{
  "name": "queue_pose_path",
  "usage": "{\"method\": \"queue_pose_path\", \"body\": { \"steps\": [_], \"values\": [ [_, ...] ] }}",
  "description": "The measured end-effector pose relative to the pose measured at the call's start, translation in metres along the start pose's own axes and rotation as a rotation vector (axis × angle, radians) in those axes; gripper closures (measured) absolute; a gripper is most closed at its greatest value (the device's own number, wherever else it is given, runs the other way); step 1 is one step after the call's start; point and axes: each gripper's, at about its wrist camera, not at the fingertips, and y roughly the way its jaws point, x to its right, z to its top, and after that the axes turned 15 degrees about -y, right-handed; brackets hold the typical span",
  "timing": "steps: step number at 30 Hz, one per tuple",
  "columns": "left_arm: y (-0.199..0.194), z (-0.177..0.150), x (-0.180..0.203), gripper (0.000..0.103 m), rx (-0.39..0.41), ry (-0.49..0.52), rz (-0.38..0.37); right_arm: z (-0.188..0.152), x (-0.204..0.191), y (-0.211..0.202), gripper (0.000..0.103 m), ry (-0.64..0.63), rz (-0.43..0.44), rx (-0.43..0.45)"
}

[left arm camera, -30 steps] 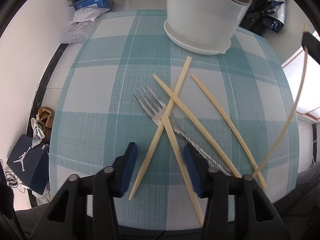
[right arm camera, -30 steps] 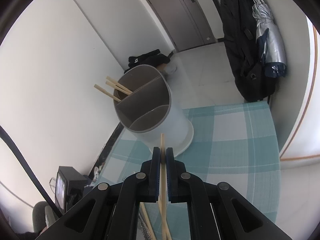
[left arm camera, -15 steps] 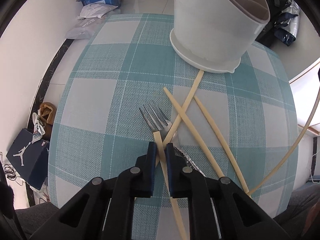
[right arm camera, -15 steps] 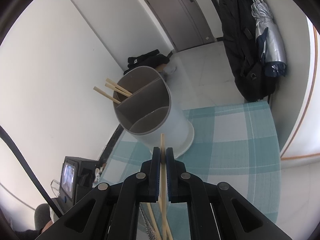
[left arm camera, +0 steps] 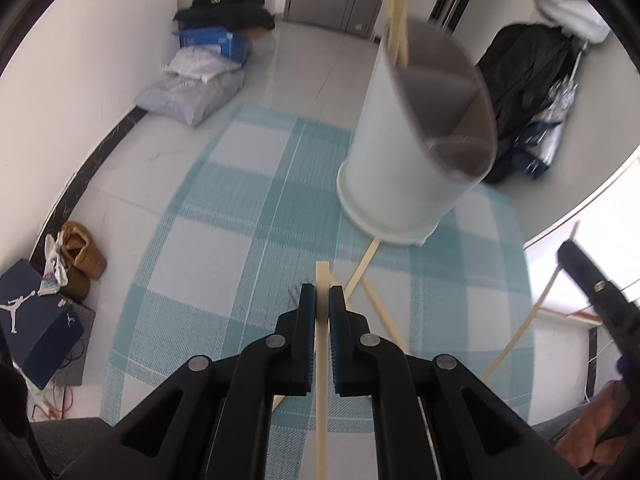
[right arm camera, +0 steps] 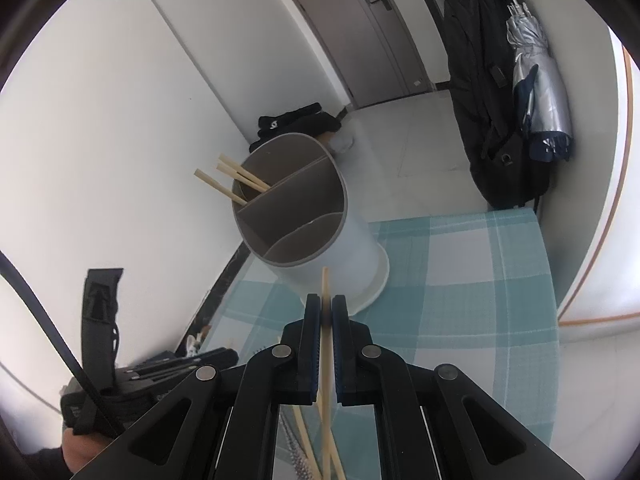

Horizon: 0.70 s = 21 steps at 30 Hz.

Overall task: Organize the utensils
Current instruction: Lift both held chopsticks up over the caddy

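With each tool pinching one chopstick, left tool (left arm camera: 319, 294) and right tool (right arm camera: 327, 306) aim at the divided holder (right arm camera: 296, 216) on the desk (left arm camera: 224, 240), presumably to join the three standing inside.

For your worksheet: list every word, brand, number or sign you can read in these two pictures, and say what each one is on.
No readable words or numbers in either view.
Dark blue shoebox on the floor: a white jumping-figure logo, no lettering legible.
Blue package by the wall: white print, too blurred to read.
Black cloth on the floor: small white mark, too small to read.
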Motion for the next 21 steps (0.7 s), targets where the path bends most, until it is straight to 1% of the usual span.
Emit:
{"method": "queue_pose_path", "body": {
  "steps": [4, 6, 7, 9, 11, 15, 21],
  "values": [
    [-0.026, 0.006, 0.006, 0.1, 0.108, 0.007, -0.072, -0.002, -0.008, -0.011, 0.098, -0.038, -0.012, 0.033],
    [-0.039, 0.006, 0.005, 0.1, 0.152, -0.004, -0.132, -0.003, -0.013, -0.015, 0.098, -0.056, -0.018, 0.043],
    [-0.043, 0.007, 0.004, 0.1, 0.177, -0.008, -0.15, -0.003, -0.015, -0.017, 0.098, -0.067, -0.024, 0.047],
    [-0.052, 0.009, 0.004, 0.1, 0.223, -0.017, -0.158, -0.003, -0.021, -0.019, 0.098, -0.087, -0.035, 0.053],
    [-0.062, 0.011, 0.002, 0.1, 0.262, -0.036, -0.19, -0.002, -0.026, -0.021, 0.098, -0.098, -0.041, 0.056],
    [-0.077, 0.015, 0.002, 0.1, 0.305, -0.059, -0.23, 0.001, -0.03, -0.029, 0.098, -0.107, -0.056, 0.075],
    [-0.101, 0.018, 0.013, 0.1, 0.379, -0.032, -0.266, 0.006, -0.027, -0.044, 0.098, -0.076, -0.075, 0.115]
  ]
}}
